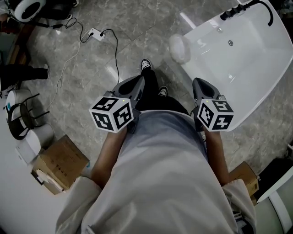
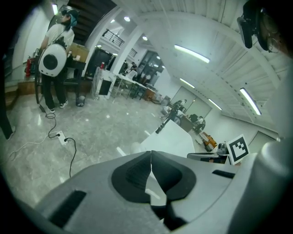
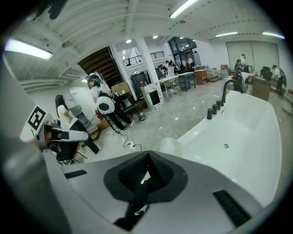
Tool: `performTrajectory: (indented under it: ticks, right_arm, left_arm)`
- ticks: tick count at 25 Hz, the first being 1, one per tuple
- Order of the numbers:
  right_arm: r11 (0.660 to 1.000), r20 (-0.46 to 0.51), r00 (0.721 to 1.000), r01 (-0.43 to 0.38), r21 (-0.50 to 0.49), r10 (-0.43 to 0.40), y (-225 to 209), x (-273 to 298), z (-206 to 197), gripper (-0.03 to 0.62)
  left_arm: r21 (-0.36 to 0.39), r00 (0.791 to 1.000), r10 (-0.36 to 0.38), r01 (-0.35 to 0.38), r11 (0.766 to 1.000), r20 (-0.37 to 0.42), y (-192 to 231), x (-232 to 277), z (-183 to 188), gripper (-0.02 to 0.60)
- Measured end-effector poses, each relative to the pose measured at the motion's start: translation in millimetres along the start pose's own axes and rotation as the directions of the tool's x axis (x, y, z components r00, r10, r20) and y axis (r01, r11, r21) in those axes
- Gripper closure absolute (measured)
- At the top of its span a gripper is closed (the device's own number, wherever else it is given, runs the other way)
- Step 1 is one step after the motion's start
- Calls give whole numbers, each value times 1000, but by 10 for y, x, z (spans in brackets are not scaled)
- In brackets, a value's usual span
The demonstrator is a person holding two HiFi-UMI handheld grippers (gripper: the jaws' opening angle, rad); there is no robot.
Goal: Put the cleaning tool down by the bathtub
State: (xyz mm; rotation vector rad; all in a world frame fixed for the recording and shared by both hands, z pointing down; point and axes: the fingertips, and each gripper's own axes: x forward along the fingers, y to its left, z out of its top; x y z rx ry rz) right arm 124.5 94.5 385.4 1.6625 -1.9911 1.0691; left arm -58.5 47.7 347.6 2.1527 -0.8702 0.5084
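The white bathtub [image 1: 247,68] fills the upper right of the head view, and its rim shows in the right gripper view [image 3: 256,137]. A white, rounded, blurry thing [image 1: 179,48] sits at the tub's near left corner; it may be the cleaning tool, also visible in the right gripper view [image 3: 168,145]. My left gripper [image 1: 137,83] and right gripper [image 1: 200,85] are held close to the person's waist, above the floor and short of the tub. Both stand shut, with nothing between the jaws of the left gripper [image 2: 151,153] or the right gripper [image 3: 147,153].
A power strip with a black cable [image 1: 97,34] lies on the marble floor ahead. Cardboard boxes [image 1: 59,163] and a white round device [image 1: 20,114] stand at the left, another box [image 1: 245,176] at the right. A black faucet [image 1: 238,9] crowns the tub. A person with a white backpack unit [image 2: 52,59] stands far off.
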Motion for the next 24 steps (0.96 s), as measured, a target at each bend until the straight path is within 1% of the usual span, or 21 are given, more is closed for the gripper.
performTrajectory:
  ticks: [3, 7, 10, 15, 24]
  right_arm:
    - [1000, 18, 1000, 12, 2, -12, 15, -88, -18, 583]
    - [1000, 34, 999, 5, 15, -5, 32, -131, -80, 583]
    - [1000, 37, 999, 6, 10, -6, 29, -154, -123, 583]
    - [1000, 42, 999, 11, 17, -12, 30, -216, -180, 583]
    - [1000, 35, 999, 11, 17, -11, 3, -237, -206, 583]
  left_arm:
    - [16, 1000, 0, 0, 1000, 0, -39, -9, -13, 572]
    - [38, 999, -22, 22, 999, -24, -140, 26, -103, 572]
    - [49, 999, -17, 19, 999, -39, -163, 43, -173, 573]
    - [69, 999, 4, -1, 998, -40, -161, -2, -217, 572]
    - [100, 999, -20, 25, 995, -44, -265, 18, -230, 573]
